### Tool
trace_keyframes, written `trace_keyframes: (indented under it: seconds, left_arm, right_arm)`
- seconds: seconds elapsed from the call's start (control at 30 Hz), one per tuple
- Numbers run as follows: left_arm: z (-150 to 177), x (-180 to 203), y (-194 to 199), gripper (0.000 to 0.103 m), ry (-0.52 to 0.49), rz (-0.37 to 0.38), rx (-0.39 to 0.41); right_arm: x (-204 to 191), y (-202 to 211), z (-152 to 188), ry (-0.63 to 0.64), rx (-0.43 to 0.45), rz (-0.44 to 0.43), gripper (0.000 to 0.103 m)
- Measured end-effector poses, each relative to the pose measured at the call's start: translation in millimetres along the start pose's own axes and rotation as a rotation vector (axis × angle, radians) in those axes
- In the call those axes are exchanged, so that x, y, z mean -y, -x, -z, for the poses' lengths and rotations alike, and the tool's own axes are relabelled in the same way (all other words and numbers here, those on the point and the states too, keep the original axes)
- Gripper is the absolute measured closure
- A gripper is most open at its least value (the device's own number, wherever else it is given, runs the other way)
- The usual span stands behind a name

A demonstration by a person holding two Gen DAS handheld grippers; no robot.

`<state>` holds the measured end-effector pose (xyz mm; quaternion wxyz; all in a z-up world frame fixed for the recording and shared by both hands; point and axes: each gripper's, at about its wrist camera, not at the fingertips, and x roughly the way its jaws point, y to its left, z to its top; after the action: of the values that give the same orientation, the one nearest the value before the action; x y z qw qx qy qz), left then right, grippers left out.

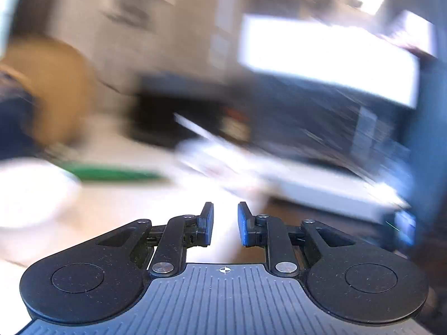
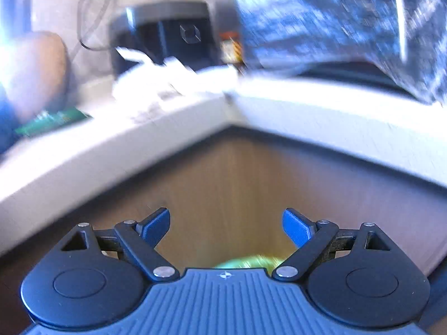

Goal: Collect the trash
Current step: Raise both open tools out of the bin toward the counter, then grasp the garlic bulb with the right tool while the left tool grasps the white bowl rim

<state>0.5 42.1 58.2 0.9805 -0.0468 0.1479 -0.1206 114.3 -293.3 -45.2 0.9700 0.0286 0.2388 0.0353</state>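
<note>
Both views are smeared by motion. My left gripper (image 1: pixel 225 208) is open by a narrow gap with nothing between its black pads, above a white countertop (image 1: pixel 117 209). A blurred heap of white crumpled paper (image 1: pixel 220 159) lies ahead of it on the counter. My right gripper (image 2: pixel 226 215) stands wide open and empty, in front of the counter's white corner edge (image 2: pixel 229 111) and a wooden cabinet front (image 2: pixel 237 181). The same white paper heap (image 2: pixel 167 83) lies on the counter beyond. A yellow-green blur (image 2: pixel 245 262) shows just under the right gripper; what it is cannot be told.
A flat green item (image 1: pixel 111 173) (image 2: pixel 53 121) lies on the counter at the left, beside a brown rounded shape (image 1: pixel 56 89) (image 2: pixel 36 72). A white round object (image 1: pixel 30 192) sits at the near left. A black appliance (image 2: pixel 167 33) stands at the back. A dark blue patterned mass (image 2: pixel 335 19) fills the upper right.
</note>
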Motion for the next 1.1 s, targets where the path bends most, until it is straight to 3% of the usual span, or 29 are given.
trace_keyframes:
  seconds: [0.07,0.13,0.23,0.37,0.43,0.67,0.7,0.9,1.1]
  left_arm:
    - [-17,-28,12,0.081,-0.017,-0.183,0.037]
    - [-31,-57,18,0.081,-0.007,-0.359,0.024]
    - [-40,-97,10,0.081,0.027,-0.495,-0.068]
    - [-30,-135,-7,0.081,0.029,-0.607,-0.162]
    - [-22,-151,-10,0.079,0.064,-0.605,-0.209]
    - [-6,-184,-33,0.076,0.169,-0.593,-0.246]
    - [-5,-188,-34,0.072,0.183,-0.578,-0.253]
    - [0,-202,-41,0.073,0.291,-0.419,-0.304]
    - [-7,-180,-56,0.073,0.251,-0.288,-0.319]
  right_arm:
    - [-13,2,-8,0.011,0.011,-0.025,0.015]
    - [-21,2,-12,0.032,0.018,-0.042,0.015]
    - [-36,3,-11,0.079,0.048,-0.046,0.015]
    - [-50,10,-19,0.141,0.096,-0.066,0.015]
    - [-58,10,-28,0.170,0.107,-0.082,0.015]
    - [-91,0,-55,0.268,0.109,-0.191,0.015]
    - [-92,-5,-60,0.275,0.112,-0.188,0.015]
    - [-79,-41,-88,0.214,0.087,-0.094,0.014]
    - [-77,-88,-94,0.169,0.015,-0.063,0.014]
